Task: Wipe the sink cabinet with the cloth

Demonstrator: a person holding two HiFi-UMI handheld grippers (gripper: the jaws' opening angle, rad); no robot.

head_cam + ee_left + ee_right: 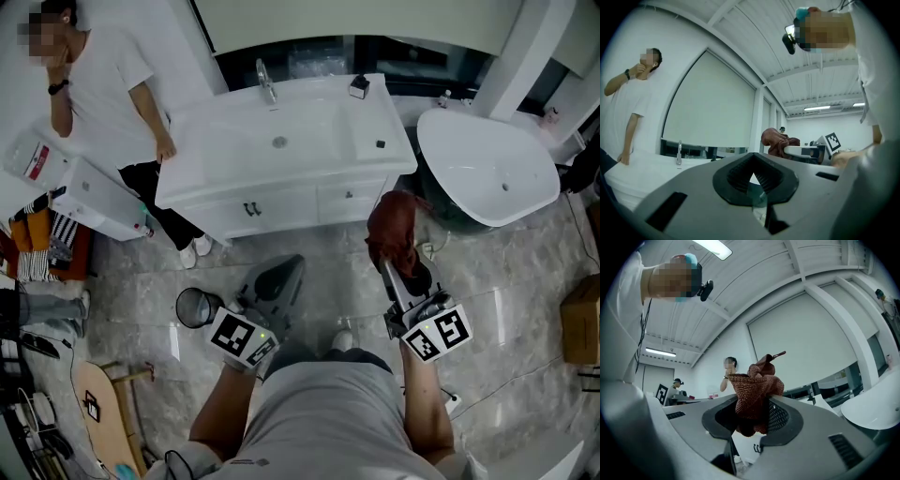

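Observation:
The white sink cabinet [323,200] stands ahead of me, with a basin [246,150] and a chrome faucet [266,82] on top. A dark red knitted cloth [392,225] is bunched in my right gripper [403,267], which is shut on it and held just off the cabinet's right front corner. In the right gripper view the cloth [752,390] fills the jaws of the right gripper [750,420]. My left gripper [284,269] hangs lower, over the floor in front of the drawers, shut and holding nothing. The left gripper view shows the left gripper [752,178] and the cloth [778,143] to its right.
A person in a white shirt [108,80] stands at the cabinet's left end, one hand on its edge. A white bathtub [487,169] lies to the right. A round black bin [192,307] sits on the marble floor by my left gripper. A small dark item [358,86] rests on the countertop.

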